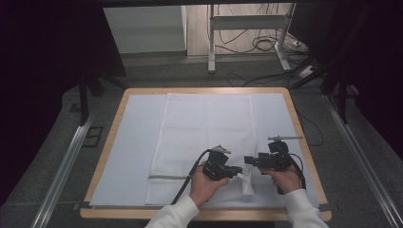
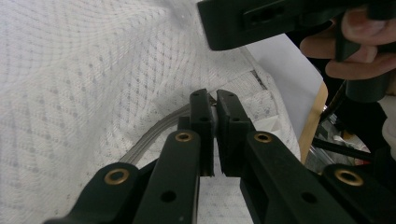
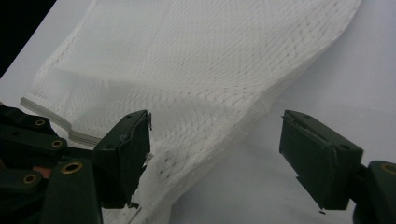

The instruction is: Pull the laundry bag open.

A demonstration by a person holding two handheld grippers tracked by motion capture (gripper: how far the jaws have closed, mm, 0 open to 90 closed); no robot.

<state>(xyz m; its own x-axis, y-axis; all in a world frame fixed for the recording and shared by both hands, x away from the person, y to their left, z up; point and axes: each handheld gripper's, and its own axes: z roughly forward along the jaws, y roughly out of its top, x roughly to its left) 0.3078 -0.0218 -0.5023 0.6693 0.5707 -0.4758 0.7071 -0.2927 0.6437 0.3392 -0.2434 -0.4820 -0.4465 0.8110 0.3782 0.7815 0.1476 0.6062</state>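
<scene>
A white mesh laundry bag [image 1: 202,137] lies flat on a pale blue sheet [image 1: 135,142] that covers a wooden-edged table [image 1: 111,130]. The bag runs from the far edge of the sheet to the near edge, slightly right of the middle. A grey zipper [image 1: 168,177] crosses its near end, and only the left stretch of that zipper is plain to see from above; the rest is covered by the left gripper [image 1: 237,172] and the hand that holds it.

In the left gripper view, the left gripper [image 2: 215,109] has its jaws pressed nearly together over the zipper line [image 2: 154,133], with only a thin slit between them. A small pale metallic bit sits in that slit, but it is too small and too hidden to say whether it is the zipper pull or just fabric.

The right gripper [image 1: 249,160] hovers just to the right of the left one, above the bag's near right corner. In the right gripper view, its jaws [image 3: 215,154] stand wide apart, with the lifted, creased mesh [image 3: 196,79] beyond them and nothing between them. The lower part of that view is cut off, so the bag's corner is hard to follow there.
</scene>
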